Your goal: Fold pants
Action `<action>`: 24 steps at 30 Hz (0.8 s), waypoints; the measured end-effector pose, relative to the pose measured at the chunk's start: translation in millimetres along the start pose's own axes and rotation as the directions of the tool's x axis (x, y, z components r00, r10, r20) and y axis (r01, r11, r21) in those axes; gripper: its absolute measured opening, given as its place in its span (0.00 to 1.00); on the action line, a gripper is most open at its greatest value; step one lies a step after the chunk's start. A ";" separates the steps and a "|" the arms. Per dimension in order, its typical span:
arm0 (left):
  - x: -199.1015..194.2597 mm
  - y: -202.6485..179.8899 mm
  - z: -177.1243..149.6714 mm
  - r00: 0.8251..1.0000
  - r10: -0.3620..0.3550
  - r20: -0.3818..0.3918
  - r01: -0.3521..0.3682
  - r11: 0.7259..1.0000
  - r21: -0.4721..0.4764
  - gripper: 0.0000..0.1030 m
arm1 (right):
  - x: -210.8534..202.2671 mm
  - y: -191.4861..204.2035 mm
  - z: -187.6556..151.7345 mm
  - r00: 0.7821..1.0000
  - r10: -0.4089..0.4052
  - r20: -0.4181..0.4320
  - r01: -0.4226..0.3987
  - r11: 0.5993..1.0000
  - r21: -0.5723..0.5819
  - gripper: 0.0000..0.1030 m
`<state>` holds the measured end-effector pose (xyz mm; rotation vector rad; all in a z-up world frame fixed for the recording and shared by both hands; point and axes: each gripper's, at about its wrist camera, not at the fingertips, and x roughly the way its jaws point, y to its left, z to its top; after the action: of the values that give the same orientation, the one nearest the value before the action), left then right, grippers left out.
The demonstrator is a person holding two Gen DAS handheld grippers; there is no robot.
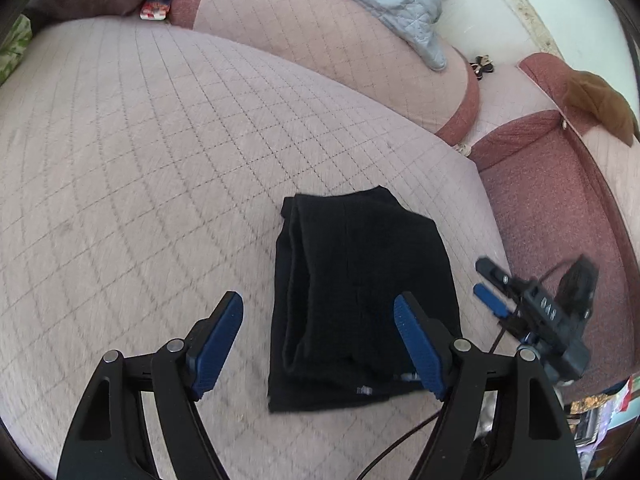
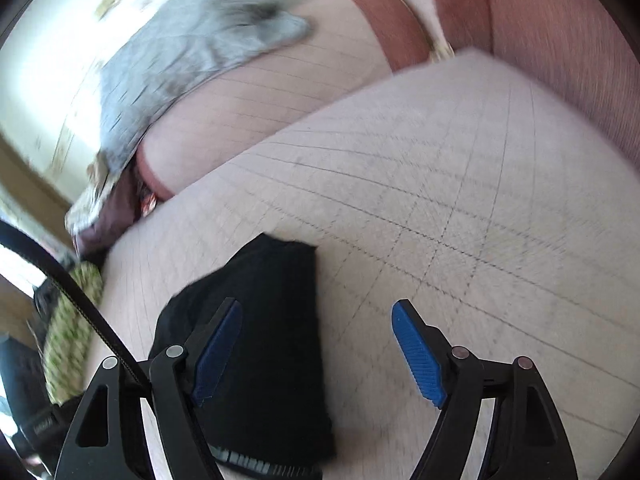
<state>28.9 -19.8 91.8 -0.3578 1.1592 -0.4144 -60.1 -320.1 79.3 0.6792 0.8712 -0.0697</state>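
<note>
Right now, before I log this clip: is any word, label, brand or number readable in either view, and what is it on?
No text can be read in either view.
Small pale tag on the folded black pants, near their lower edge: too small to read.
Light markings on the right claw's black body: blurred, illegible.
Red and white printed item beside the far sofa cushion: pattern only, no legible words.
Striped pale band at the pants' edge, right wrist view: blurred.
</note>
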 end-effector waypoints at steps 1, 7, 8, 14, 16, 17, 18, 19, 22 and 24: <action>4.9 1.2 3.8 1.000 -0.012 -0.012 0.012 1.000 -0.011 0.75 | 3.7 -10.6 -1.5 1.000 0.020 -0.006 -0.020 0.999 0.031 0.80; 52.0 4.9 25.5 0.995 -0.057 -0.079 0.053 0.998 -0.042 0.76 | 23.2 -34.5 -1.1 0.988 0.143 -0.055 -0.131 0.976 0.174 0.80; 58.0 5.7 25.4 0.995 -0.049 -0.089 0.046 0.998 -0.044 0.76 | 26.9 -34.1 -0.9 0.985 0.158 -0.063 -0.145 0.973 0.178 0.80; 84.5 0.8 18.5 0.988 -0.097 -0.117 0.100 0.995 0.019 0.97 | 50.1 -20.4 -4.6 0.960 0.256 -0.111 -0.239 0.959 0.150 0.81; 90.0 -13.4 16.4 0.988 -0.067 -0.141 0.079 0.994 0.076 0.97 | 58.4 -12.0 -5.7 0.949 0.285 -0.132 -0.270 0.955 0.125 0.81; 90.5 -19.8 15.8 0.986 -0.074 -0.151 0.089 0.992 0.093 0.93 | 62.8 -5.7 -7.0 0.940 0.306 -0.151 -0.291 0.950 0.110 0.80; 88.7 -25.4 15.4 0.987 -0.069 -0.147 0.085 0.991 0.102 0.78 | 66.1 0.0 -8.5 0.930 0.324 -0.172 -0.310 0.945 0.099 0.70; 87.6 -28.6 15.1 0.987 -0.061 -0.147 0.077 0.992 0.103 0.62 | 70.6 5.4 -11.2 0.917 0.345 -0.202 -0.331 0.938 0.100 0.63; 76.8 -21.6 17.3 0.987 -0.087 -0.138 0.096 0.994 0.059 0.44 | 65.5 17.9 -12.3 0.926 0.323 -0.195 -0.318 0.946 0.053 0.47; 66.7 -12.9 22.4 0.984 -0.124 -0.126 0.127 0.992 0.019 0.43 | 58.3 31.0 -8.5 0.925 0.335 -0.181 -0.337 0.941 0.020 0.41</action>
<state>70.8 -62.4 52.5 -0.3870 1.2555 -0.5690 -17.7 -278.4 49.3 0.8250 0.9178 0.3108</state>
